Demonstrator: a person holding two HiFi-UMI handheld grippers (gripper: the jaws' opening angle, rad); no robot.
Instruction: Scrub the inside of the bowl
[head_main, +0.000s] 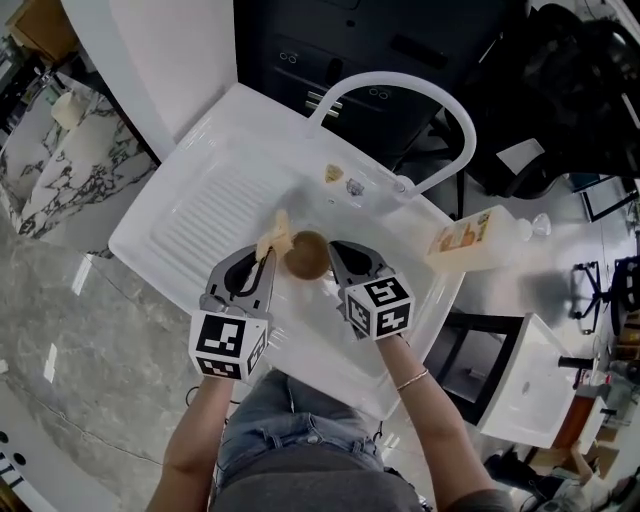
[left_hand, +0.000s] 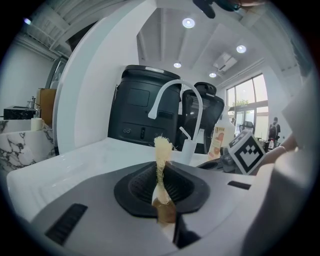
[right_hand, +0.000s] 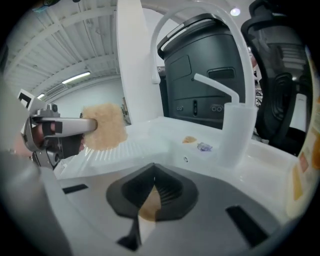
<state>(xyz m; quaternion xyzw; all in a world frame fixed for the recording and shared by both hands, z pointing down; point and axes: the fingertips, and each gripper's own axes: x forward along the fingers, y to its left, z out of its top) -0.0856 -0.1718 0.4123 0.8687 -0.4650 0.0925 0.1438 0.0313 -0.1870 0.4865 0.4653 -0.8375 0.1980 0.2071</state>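
Observation:
A small brown wooden bowl (head_main: 308, 255) hangs over the white sink basin (head_main: 330, 215), between the two grippers. My right gripper (head_main: 336, 252) is shut on the bowl's rim, and in the right gripper view only a brown sliver of the bowl (right_hand: 148, 206) shows between the closed jaws. My left gripper (head_main: 268, 250) is shut on a pale yellow fibrous scrubber (head_main: 275, 236), which stands edge-on out of the jaws (left_hand: 162, 160). The scrubber (right_hand: 103, 126) sits just left of the bowl; whether it touches the bowl I cannot tell.
A tall white arched faucet (head_main: 405, 95) stands at the sink's far side, with a soap bottle (head_main: 474, 240) lying to the right. A ribbed drainboard (head_main: 205, 215) is at the left. Small scraps (head_main: 334, 174) lie near the faucet base. A black appliance (left_hand: 142, 107) stands behind.

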